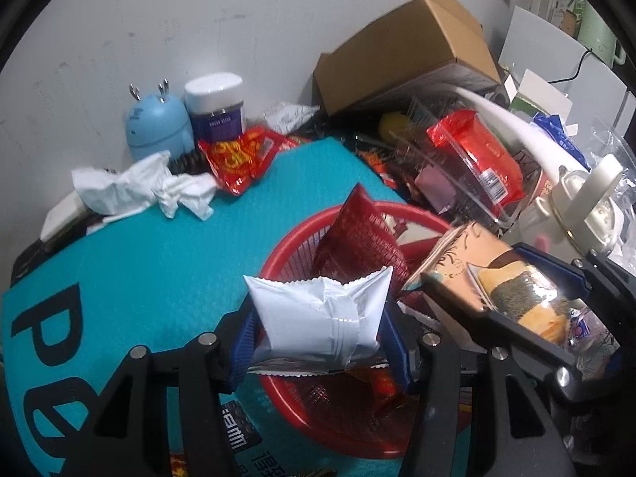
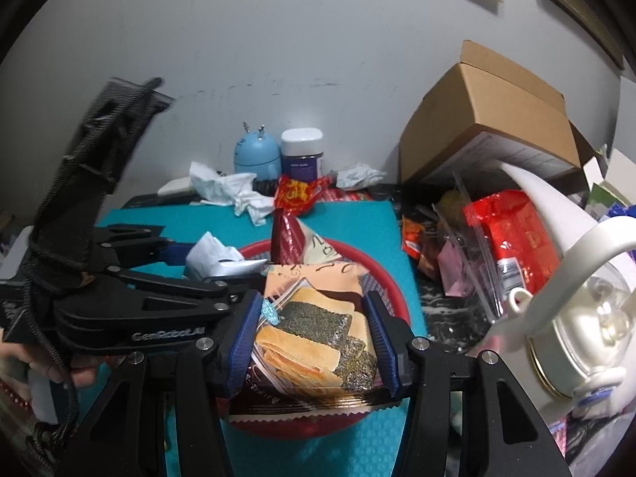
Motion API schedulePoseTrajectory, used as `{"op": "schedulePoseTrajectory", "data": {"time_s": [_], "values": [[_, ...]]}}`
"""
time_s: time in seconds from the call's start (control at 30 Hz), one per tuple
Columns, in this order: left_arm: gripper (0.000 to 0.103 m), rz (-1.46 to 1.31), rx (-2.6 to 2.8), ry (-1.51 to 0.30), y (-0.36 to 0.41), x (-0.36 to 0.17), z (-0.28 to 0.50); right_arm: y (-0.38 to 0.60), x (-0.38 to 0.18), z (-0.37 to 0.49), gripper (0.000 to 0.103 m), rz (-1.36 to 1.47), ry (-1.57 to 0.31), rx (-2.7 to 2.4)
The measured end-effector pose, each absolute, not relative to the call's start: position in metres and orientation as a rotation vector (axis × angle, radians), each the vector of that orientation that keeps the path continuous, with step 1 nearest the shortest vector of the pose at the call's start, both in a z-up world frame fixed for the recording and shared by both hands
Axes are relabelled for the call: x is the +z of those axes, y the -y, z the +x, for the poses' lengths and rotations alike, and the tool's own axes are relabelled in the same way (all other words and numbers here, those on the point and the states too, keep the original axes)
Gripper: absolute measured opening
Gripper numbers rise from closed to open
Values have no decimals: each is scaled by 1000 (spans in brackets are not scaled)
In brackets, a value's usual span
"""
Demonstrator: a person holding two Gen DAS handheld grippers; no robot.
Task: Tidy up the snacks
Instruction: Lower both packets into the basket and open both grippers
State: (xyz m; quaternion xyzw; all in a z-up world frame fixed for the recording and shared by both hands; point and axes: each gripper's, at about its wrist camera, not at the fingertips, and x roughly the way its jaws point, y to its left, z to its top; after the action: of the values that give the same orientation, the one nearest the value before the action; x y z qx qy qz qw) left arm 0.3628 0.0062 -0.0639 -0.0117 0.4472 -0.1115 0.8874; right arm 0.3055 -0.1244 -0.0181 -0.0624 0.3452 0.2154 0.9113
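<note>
My left gripper (image 1: 318, 338) is shut on a white foil snack packet (image 1: 322, 314) and holds it over the near rim of a red mesh basket (image 1: 286, 254). A dark red snack bag (image 1: 357, 238) stands upright in the basket. My right gripper (image 2: 310, 342) is shut on a beige seaweed-cracker packet (image 2: 314, 330) above the same basket (image 2: 381, 274). The right gripper and its packet show at the right of the left wrist view (image 1: 512, 290). The left gripper with the white packet (image 2: 218, 258) shows at the left of the right wrist view.
The basket sits on a teal mat (image 1: 159, 262). Behind it lie a red-yellow snack bag (image 1: 238, 155), crumpled tissue (image 1: 143, 187), a blue egg-shaped gadget (image 1: 157, 127) and a jar (image 1: 216, 105). A clear bin with red packets (image 1: 473, 155), a cardboard box (image 1: 409, 47) and a white teapot (image 2: 576, 318) crowd the right.
</note>
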Motion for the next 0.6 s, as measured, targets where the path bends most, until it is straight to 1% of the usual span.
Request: {"op": "schedulePoseTrajectory", "data": {"time_s": [0.13, 0.23, 0.3, 0.37, 0.4, 0.53, 0.6], "values": [[54, -11, -234, -927, -6, -65, 364, 119, -22, 306, 52, -162, -726, 438], [54, -1, -231, -934, -5, -64, 364, 121, -21, 308, 55, -128, -749, 445], [55, 5, -230, -941, -5, -64, 365, 123, -20, 309, 58, -113, -766, 448], [55, 12, -224, -956, -5, -64, 366, 125, -19, 308, 67, -110, -775, 432], [55, 12, -224, -962, -5, -64, 366, 126, -18, 306, 68, -104, -774, 430], [55, 3, -238, -971, -4, -61, 363, 134, -15, 300, 68, -67, -778, 439], [55, 20, -239, -966, -1, -59, 360, 135, -14, 297, 64, -73, -769, 433]]}}
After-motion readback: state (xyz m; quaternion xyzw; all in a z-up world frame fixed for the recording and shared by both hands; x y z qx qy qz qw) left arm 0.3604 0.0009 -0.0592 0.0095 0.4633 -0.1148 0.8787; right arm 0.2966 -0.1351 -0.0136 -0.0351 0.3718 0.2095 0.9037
